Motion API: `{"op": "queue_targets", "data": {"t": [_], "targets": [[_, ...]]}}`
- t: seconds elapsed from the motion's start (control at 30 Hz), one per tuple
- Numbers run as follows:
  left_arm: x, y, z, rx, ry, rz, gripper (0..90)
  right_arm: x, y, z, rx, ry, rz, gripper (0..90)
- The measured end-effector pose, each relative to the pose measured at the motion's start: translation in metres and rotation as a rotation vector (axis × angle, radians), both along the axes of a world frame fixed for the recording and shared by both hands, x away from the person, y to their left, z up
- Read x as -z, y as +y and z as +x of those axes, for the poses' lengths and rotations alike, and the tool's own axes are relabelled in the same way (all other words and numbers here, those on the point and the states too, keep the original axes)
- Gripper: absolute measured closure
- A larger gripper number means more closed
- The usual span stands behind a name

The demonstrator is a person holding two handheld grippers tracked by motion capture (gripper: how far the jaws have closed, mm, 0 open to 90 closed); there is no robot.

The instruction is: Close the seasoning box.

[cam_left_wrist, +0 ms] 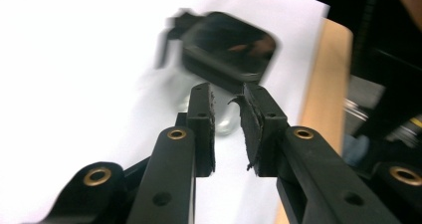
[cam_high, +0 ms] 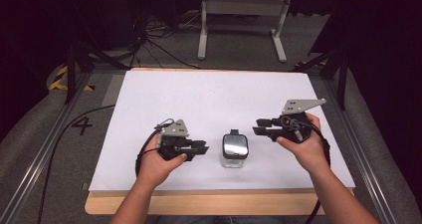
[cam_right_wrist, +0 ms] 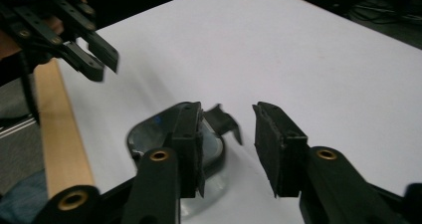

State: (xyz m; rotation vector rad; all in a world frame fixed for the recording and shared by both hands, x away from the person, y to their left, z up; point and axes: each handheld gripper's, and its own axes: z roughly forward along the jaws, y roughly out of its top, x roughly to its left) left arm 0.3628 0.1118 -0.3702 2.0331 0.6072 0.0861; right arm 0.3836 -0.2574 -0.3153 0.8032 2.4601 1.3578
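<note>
A clear container with a square dark lid [cam_high: 234, 149] stands on the white table surface [cam_high: 214, 99], near the front edge and between the two hands. A small black tab juts from the far side of the lid.

The left gripper [cam_high: 199, 148] is held just left of the container and points toward it without touching. In the left gripper view its jaws stand slightly parted, nothing between the pads [cam_left_wrist: 208, 129], and the lid [cam_left_wrist: 226, 52] sits just beyond the tips, blurred.

The right gripper [cam_high: 259, 126] is held to the upper right of the container, apart from it and pointing left. In the right gripper view its jaws are spread wide and empty; the lid [cam_right_wrist: 149, 132] lies partly behind the left-hand jaw.
</note>
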Motion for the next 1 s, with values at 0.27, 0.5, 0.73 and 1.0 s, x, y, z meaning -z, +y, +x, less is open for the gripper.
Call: {"op": "queue_targets", "data": {"t": [0.27,0.5,0.73,1.0], "targets": [[0.016,0.042,0.021,-0.252,0.021,0.040,65.2,0.011,-0.057,0.019,0.163,-0.023,0.019,53.4],[0.035,0.070,0.039,-0.324,0.063,0.044,61.8,0.040,-0.098,0.033,0.274,0.050,-0.029,52.2],[0.058,0.084,0.051,-0.362,0.070,0.070,58.1,0.070,-0.117,0.039,0.331,0.098,-0.069,52.2],[0.077,0.093,0.056,-0.402,0.071,0.135,56.0,0.104,-0.127,0.039,0.371,0.133,-0.051,52.3]]}}
